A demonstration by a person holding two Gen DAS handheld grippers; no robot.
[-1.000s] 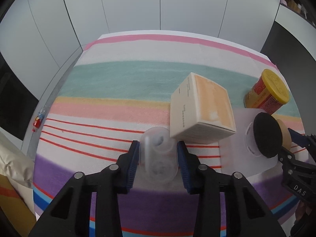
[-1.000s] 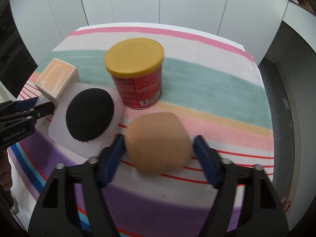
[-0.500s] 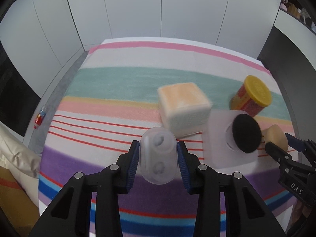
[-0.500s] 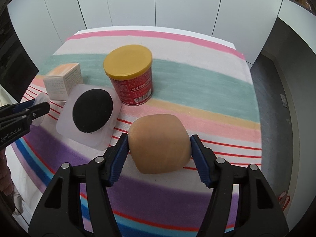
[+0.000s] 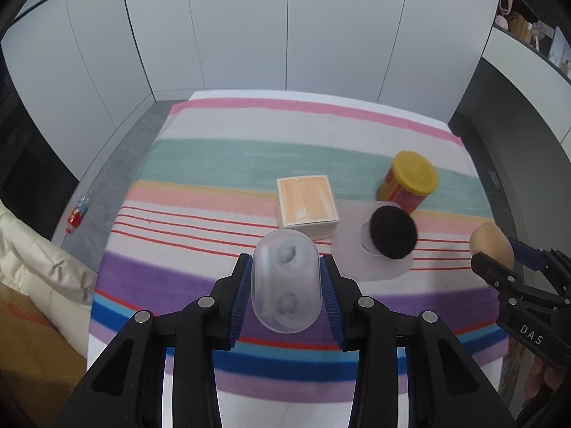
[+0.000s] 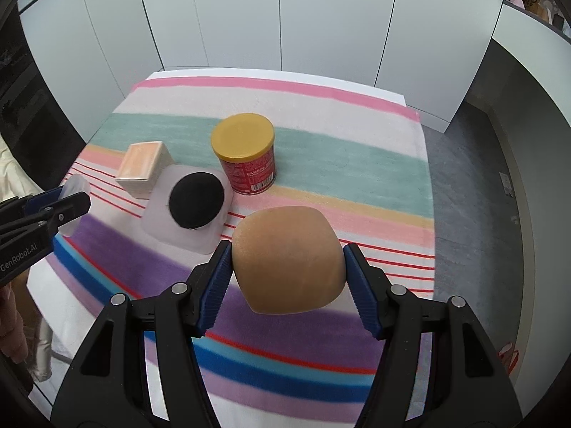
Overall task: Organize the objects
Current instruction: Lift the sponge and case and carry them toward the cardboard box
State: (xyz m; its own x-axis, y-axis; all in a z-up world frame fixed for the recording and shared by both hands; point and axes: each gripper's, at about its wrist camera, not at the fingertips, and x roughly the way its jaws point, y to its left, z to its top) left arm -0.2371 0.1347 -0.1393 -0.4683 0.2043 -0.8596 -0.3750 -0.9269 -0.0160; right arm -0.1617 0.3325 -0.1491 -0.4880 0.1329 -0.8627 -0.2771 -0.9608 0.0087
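My left gripper [image 5: 285, 262] is shut on a clear capsule-shaped case [image 5: 285, 285] and holds it above the striped tablecloth [image 5: 221, 157]. My right gripper [image 6: 287, 249] is shut on a tan rounded sponge [image 6: 289, 260], also up off the cloth. On the cloth stand an orange-and-white box [image 5: 307, 207], a red can with a yellow lid [image 5: 410, 185] and a black round puff [image 5: 392, 237] on a translucent plastic sheet [image 5: 357, 267]. The right wrist view shows the same box [image 6: 142, 164], can [image 6: 246, 153] and puff [image 6: 196, 205], with the left gripper [image 6: 67, 196] at the left edge.
White cabinet doors [image 5: 249, 28] close off the far side of the table. On the grey floor to the left lies a small red item [image 5: 76, 214]. A cream cushion [image 5: 32, 256] and a cardboard box [image 5: 28, 339] sit at the lower left. Grey floor [image 6: 464, 185] lies to the right.
Both grippers have risen with their objects, so the table and the things on it look smaller and farther. The right pads have closed in against the sponge.
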